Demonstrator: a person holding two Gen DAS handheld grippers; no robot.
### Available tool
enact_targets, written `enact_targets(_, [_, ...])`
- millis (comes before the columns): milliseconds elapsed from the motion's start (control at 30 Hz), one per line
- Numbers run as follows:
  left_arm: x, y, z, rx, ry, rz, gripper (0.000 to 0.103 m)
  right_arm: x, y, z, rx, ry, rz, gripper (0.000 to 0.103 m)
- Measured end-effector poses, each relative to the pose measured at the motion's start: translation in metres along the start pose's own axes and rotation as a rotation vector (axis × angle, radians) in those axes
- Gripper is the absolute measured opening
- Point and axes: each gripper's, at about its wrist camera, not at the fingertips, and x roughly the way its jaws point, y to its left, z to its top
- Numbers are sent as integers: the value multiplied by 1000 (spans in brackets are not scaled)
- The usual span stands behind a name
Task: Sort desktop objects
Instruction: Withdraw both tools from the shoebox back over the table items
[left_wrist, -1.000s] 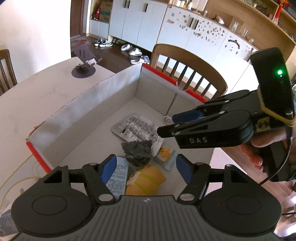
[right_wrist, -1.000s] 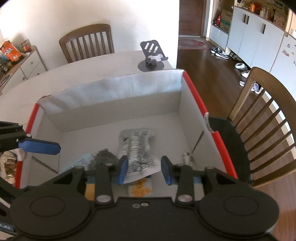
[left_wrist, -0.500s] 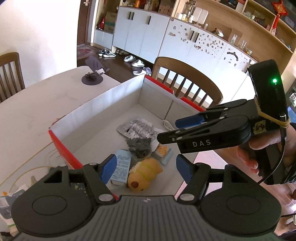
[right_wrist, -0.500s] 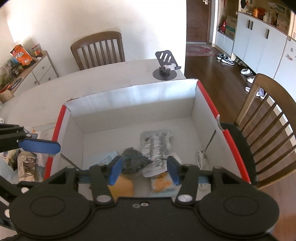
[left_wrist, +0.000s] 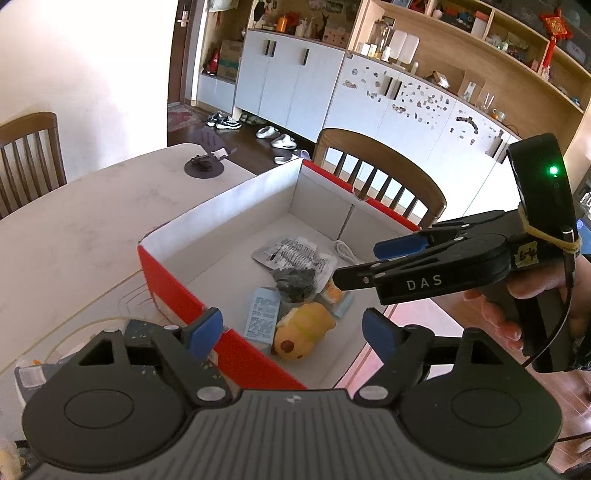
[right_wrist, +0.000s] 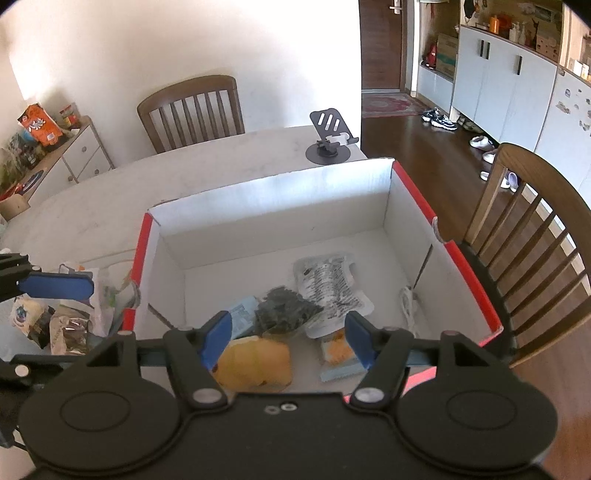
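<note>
Left gripper (left_wrist: 291, 330) was opening, nothing between its blue pads, hanging above the near red edge of the box (left_wrist: 177, 291). Right gripper (right_wrist: 288, 338) was also opening, empty, above the box's near side; in the left view it reached in from the right, held by a hand (left_wrist: 517, 306). Inside the white-lined box, clustered toward the near end: yellow plush toy (right_wrist: 255, 363), dark crumpled packet (right_wrist: 282, 312), silver printed pouch (right_wrist: 328, 284), light-blue printed packet (left_wrist: 263, 317), orange snack sachet (right_wrist: 334, 350), white cable (right_wrist: 406, 304) against the right wall. Snack bags (right_wrist: 66, 325) lay on the table (left_wrist: 74, 229) just left of the box. Phone stand (right_wrist: 328, 142) stood beyond the box's far wall.
</note>
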Motion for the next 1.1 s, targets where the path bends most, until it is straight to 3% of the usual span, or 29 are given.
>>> enact_targets(200, [-15, 9, -12, -26, -16, -9, 84, -7, 15, -6, 8, -6, -11, 67])
enact_targets(433, [-38, 22, -28, -39, -47, 7, 101, -15, 39, -14, 5, -21, -16, 69])
enact_targets(1100, [-114, 95, -81, -122, -121, 139, 103, -21, 139, -27, -33, -59, 17, 77])
